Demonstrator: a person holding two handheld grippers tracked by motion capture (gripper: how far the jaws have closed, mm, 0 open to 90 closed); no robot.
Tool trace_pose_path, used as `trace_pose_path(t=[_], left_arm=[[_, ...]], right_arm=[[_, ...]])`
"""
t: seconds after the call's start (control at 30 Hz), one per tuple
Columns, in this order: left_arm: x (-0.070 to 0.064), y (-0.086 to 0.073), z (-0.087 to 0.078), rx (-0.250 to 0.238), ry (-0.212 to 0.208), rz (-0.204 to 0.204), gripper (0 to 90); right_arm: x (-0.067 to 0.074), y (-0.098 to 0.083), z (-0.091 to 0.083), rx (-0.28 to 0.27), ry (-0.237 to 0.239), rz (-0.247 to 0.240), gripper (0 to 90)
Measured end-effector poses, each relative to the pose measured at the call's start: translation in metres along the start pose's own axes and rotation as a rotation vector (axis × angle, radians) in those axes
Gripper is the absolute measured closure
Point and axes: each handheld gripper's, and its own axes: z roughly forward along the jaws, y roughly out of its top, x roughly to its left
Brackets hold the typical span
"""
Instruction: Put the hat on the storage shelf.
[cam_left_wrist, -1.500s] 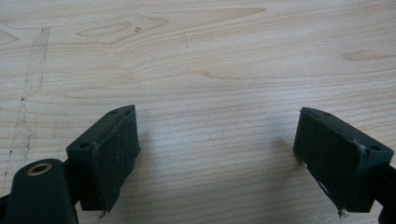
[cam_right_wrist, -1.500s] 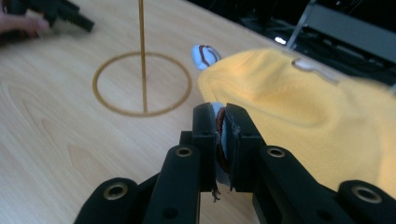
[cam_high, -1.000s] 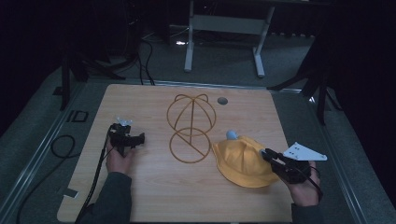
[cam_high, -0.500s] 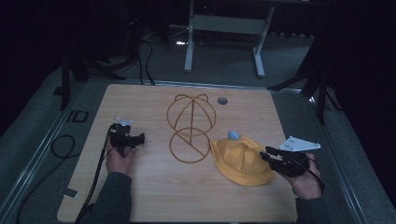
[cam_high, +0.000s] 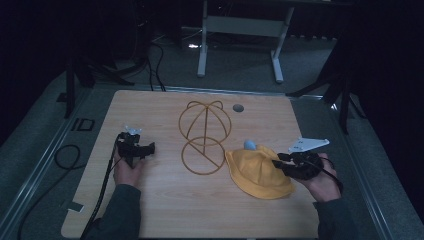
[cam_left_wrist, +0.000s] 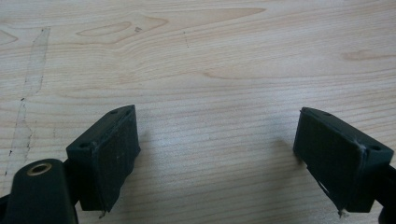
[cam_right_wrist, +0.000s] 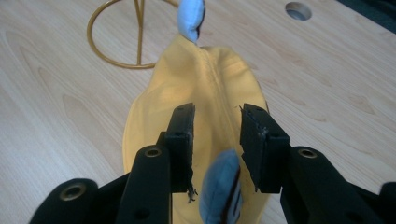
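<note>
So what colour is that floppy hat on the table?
Yellow hat with light blue ear-like tabs, clearest in the right gripper view.

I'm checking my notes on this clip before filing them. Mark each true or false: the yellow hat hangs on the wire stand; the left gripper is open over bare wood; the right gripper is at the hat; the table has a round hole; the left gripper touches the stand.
1. The yellow hat hangs on the wire stand. False: it lies on the table beside the stand.
2. The left gripper is open over bare wood. True.
3. The right gripper is at the hat. True.
4. The table has a round hole. True.
5. The left gripper touches the stand. False: it is well apart from it.
</note>
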Motion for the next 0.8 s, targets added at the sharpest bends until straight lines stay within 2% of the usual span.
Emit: trace_pose_path(t=[0.1, 0.43, 0.53, 0.77, 0.8], left_arm=[[0.000, 0.000, 0.000, 0.000, 0.000, 0.000, 14.4], [0.000, 0.000, 0.000, -0.001, 0.001, 0.001, 14.4], [0.000, 0.000, 0.000, -0.001, 0.001, 0.001, 14.4], [0.000, 0.000, 0.000, -0.001, 0.001, 0.002, 14.4], [0.000, 0.000, 0.000, -0.002, 0.001, 0.001, 14.4]], right_arm=[[0.000, 0.009, 0.005, 0.039, 0.017, -0.025, 64.0], [-0.006, 0.026, 0.016, 0.134, 0.058, -0.050, 60.3], [-0.008, 0.033, 0.022, 0.192, 0.071, -0.069, 56.7], [-0.008, 0.042, 0.032, 0.269, 0.086, -0.078, 52.9], [-0.010, 0.045, 0.038, 0.301, 0.086, -0.076, 52.4]])
